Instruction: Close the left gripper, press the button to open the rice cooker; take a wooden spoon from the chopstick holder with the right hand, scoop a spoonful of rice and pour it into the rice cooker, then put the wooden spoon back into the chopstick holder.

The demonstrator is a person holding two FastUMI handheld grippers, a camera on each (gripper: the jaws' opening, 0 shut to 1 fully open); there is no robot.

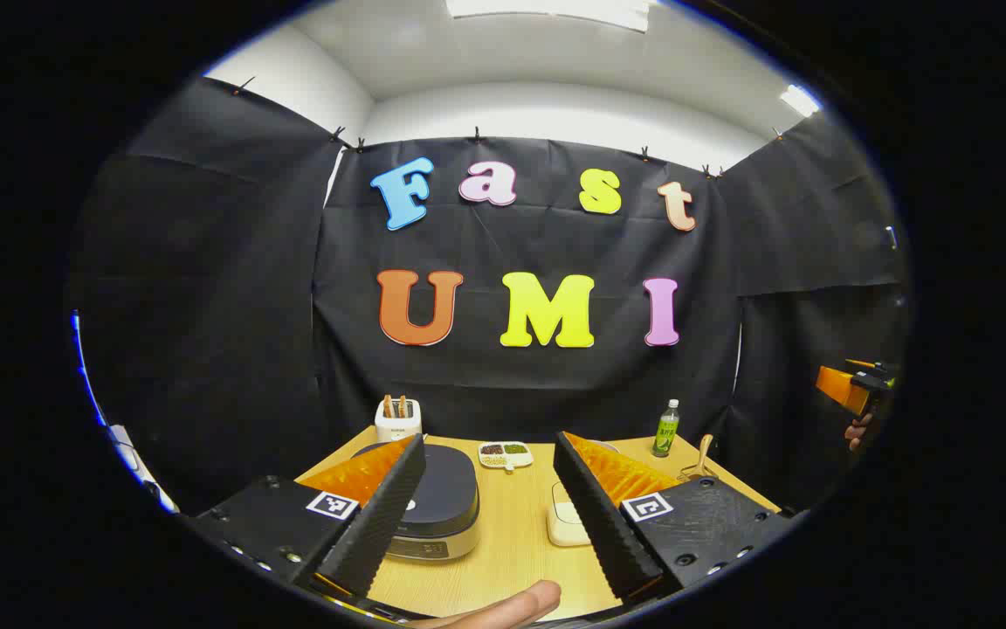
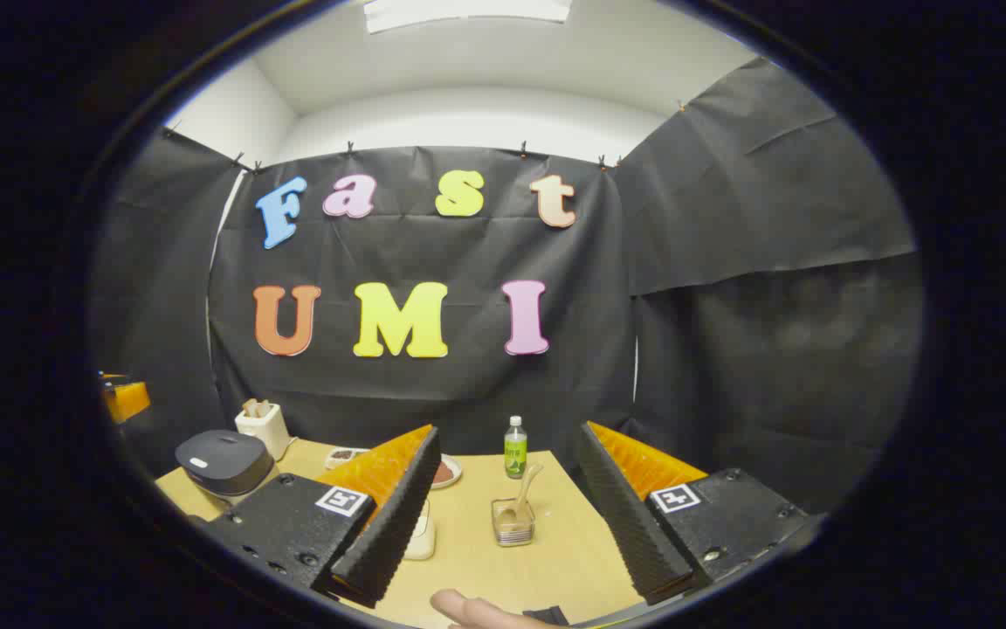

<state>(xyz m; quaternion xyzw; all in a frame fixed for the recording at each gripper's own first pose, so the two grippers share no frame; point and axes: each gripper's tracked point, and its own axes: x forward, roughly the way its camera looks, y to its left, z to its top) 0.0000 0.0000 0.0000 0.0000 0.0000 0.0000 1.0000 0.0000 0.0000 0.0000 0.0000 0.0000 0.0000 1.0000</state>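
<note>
- Fingers of my left gripper (image 1: 490, 502) stood wide apart above the table (image 1: 512, 559), with nothing between them.
- The rice cooker (image 1: 437, 502) sat just past my left finger (image 1: 376, 524), its dark lid down and shut.
- My right gripper (image 2: 507, 515) was spread open too, holding nothing, well above the table's near edge.
- The wooden spoon (image 2: 525, 485) leaned in the clear chopstick holder (image 2: 513, 521), which stood between my right fingers in the right gripper view, farther out on the table.
- In the left gripper view the spoon's handle poked up past my right-side finger, near the table's far right corner.
- A green-labelled bottle (image 2: 515, 446) stood upright behind the holder, near the back wall.
- A pale, flat box (image 1: 566, 524) lay on the table between my left fingers, partly hidden by one of them; I could not tell what it held.
- A small divided dish (image 1: 505, 452) with dark and green fillings lay beyond the cooker, and a white toaster (image 1: 397, 418) with slices in it stood at the back left corner.
- From the left gripper view, my right gripper showed far off at the right edge, held up in a hand (image 1: 858, 431).
- A fingertip (image 1: 503, 607) showed at the bottom of the left gripper view.
</note>
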